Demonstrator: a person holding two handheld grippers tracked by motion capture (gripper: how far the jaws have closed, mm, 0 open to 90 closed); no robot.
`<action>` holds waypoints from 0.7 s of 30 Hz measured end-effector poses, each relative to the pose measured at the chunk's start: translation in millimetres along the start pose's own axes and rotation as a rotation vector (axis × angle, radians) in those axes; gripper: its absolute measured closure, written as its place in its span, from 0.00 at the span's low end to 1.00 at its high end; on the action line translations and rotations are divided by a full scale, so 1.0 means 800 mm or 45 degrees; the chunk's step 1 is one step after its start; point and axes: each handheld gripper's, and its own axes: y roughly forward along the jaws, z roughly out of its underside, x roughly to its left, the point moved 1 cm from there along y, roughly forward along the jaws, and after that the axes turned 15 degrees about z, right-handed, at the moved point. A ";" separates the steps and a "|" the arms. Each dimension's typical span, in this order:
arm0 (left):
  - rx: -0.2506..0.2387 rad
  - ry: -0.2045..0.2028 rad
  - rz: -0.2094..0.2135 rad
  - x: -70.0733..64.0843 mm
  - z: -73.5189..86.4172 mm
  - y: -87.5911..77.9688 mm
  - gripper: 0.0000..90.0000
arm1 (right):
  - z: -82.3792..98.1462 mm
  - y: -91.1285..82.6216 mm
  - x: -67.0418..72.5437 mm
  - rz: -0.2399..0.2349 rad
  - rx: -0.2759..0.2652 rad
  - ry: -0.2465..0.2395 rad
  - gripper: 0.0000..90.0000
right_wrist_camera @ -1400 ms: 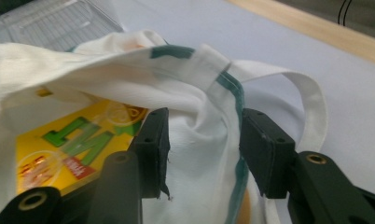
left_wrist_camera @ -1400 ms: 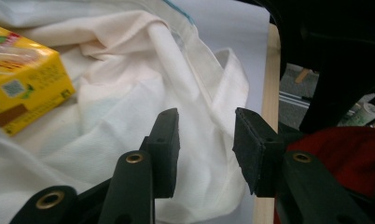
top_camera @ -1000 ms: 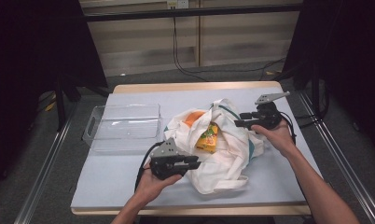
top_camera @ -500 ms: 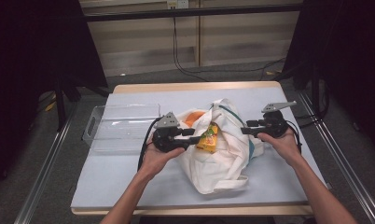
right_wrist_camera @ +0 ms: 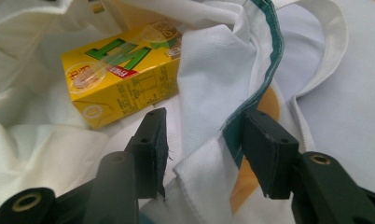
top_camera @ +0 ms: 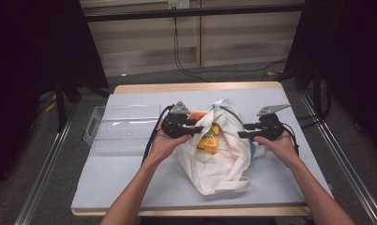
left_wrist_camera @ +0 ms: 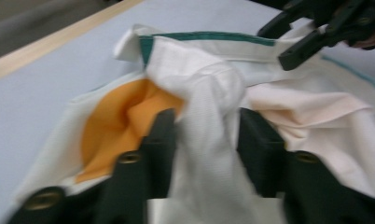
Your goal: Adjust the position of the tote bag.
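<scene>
A white bag (top_camera: 219, 154) with green trim is seen lying on the table (top_camera: 130, 173), between the two grippers. The left gripper (top_camera: 196, 129) is held at the bag's left rim; in the left gripper view a bunched fold of the white cloth (left_wrist_camera: 209, 140) is seen between its jaws, which stand apart on either side of it, so the cloth is straddled rather than pinched. Orange fabric (left_wrist_camera: 115, 126) is seen just inside the bag beside that fold. The right gripper (top_camera: 240, 134) is held at the bag's right rim; in the right gripper view its jaws are spread, with the green-trimmed edge (right_wrist_camera: 260, 70) passing between them and not clamped. A yellow carton (right_wrist_camera: 125, 70) is seen lying tilted inside the open bag, just beyond the right jaws. A clear tray (top_camera: 121, 126) is set on the table to the left of the bag, near the left hand (top_camera: 165, 143).
</scene>
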 end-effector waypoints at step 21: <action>0.100 -0.171 -0.184 0.066 0.026 -0.043 0.96 | 0.013 -0.011 -0.053 0.087 0.036 0.022 0.93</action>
